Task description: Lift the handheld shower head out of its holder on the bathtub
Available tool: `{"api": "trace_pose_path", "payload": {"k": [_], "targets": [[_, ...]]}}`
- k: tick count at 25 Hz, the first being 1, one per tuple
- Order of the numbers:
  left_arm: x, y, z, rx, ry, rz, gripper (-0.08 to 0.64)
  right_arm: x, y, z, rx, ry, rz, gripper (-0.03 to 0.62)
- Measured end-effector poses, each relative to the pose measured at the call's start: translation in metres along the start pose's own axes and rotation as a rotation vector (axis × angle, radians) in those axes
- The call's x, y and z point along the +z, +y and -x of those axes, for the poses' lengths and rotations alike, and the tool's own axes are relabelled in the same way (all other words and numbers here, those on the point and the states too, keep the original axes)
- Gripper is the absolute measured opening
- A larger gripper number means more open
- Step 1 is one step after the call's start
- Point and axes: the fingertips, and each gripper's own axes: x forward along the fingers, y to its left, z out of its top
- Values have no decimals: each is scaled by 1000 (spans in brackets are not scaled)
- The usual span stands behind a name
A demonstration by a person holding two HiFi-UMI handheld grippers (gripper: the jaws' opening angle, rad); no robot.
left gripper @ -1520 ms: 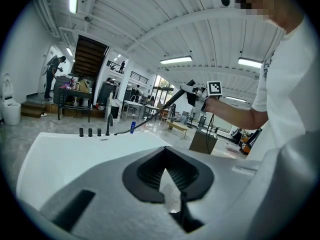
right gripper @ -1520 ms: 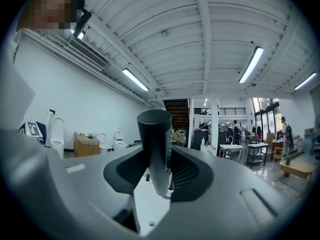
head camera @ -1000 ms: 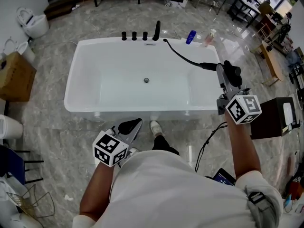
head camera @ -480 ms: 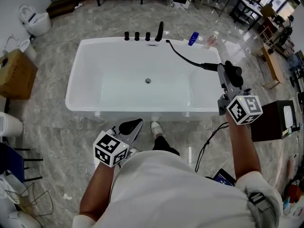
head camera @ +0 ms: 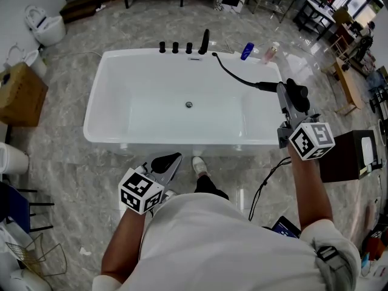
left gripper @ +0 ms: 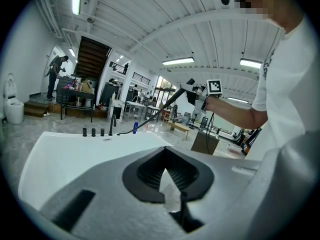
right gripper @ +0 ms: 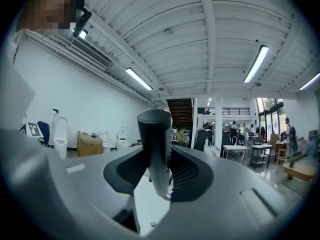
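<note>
The black handheld shower head [head camera: 296,92] is clamped in my right gripper [head camera: 291,97], which is shut on its handle above the right rim of the white bathtub [head camera: 97,102]. Its black hose [head camera: 237,74] runs back to the tub's far deck beside the black spout [head camera: 204,40]. In the right gripper view the shower head [right gripper: 155,144] stands upright between the pads of the right gripper [right gripper: 157,171]. My left gripper [head camera: 165,163] is shut and empty over the floor, in front of the tub; in the left gripper view [left gripper: 167,179] it points at the tub.
Three black knobs [head camera: 174,46] sit left of the spout. A blue bottle [head camera: 245,50] and a pale one [head camera: 270,51] stand on the far right corner. A cardboard box [head camera: 21,94] and a toilet [head camera: 42,24] are at the left, a dark box [head camera: 350,154] at the right, and a cable [head camera: 267,180] on the floor.
</note>
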Motion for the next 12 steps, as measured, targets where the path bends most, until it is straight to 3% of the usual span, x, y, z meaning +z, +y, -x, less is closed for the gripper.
{"api": "trace_pose_path", "payload": {"k": [12], "targets": [[2,0,-1,-3,1,-4,6,2,0,1,1,0,2,143]]}}
